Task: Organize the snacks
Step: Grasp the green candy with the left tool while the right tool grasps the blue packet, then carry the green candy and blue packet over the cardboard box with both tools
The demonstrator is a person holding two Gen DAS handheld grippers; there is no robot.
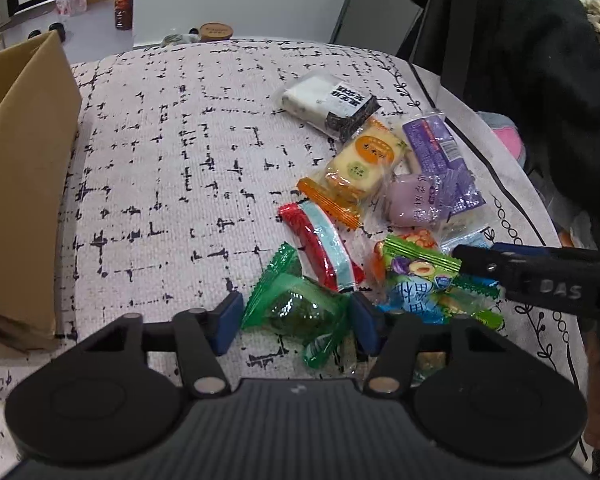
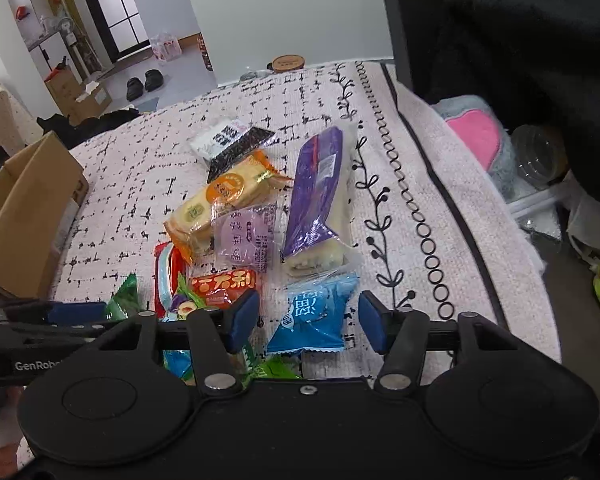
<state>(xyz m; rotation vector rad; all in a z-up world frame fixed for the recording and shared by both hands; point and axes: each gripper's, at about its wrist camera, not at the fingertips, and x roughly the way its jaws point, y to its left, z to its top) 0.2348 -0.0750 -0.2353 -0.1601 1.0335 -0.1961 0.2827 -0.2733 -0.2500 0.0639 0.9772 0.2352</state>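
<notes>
Nothing looks sorted yet: the snacks lie heaped right of the cardboard box (image 1: 24,168), the left gripper (image 1: 294,316) clamped on the green packet (image 1: 296,308), the right gripper (image 2: 308,318) with its jaws apart around the blue packet (image 2: 314,316).

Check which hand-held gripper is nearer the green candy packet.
Left. The left hand-held gripper straddles the green candy packet; the right hand-held gripper sits beside it, around the blue snack packet.
</notes>
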